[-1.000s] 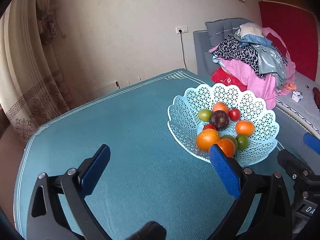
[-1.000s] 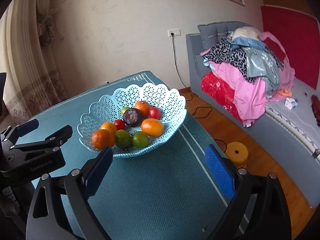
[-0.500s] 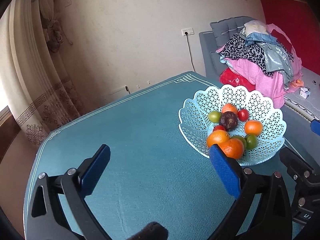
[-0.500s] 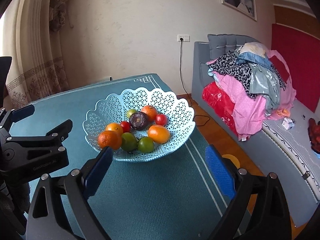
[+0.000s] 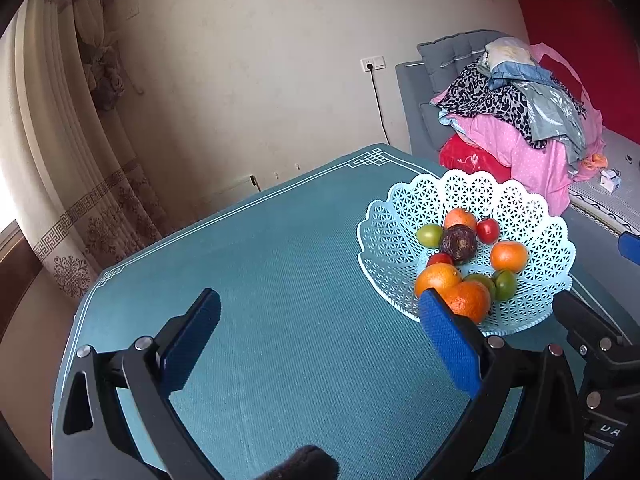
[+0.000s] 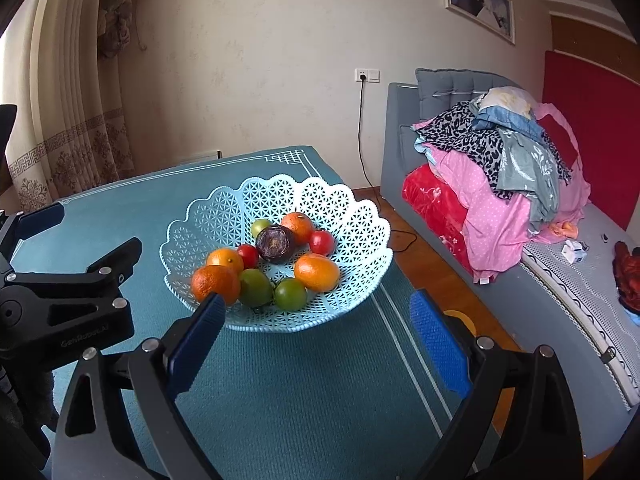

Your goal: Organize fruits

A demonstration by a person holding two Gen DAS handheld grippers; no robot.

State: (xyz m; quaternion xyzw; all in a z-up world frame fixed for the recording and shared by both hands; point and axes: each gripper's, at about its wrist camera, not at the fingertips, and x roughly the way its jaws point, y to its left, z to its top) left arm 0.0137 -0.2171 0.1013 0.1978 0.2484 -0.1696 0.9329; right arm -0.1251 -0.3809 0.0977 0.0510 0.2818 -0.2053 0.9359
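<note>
The pale blue lattice basket [image 6: 276,204] sits on the teal-covered bench [image 6: 300,380], holding oranges [image 6: 316,271], green fruits [image 6: 291,294], small red ones [image 6: 321,242] and one dark purple fruit [image 6: 275,243]. It lies just ahead of the right gripper [image 6: 316,344], nearer its left finger. From the left gripper [image 5: 320,344], the basket [image 5: 400,240] lies ahead beyond the right finger. Both pairs of fingers stand wide apart and hold nothing, above the bench. A sofa [image 6: 404,128] piled with clothes [image 6: 500,168] stands beyond.
</note>
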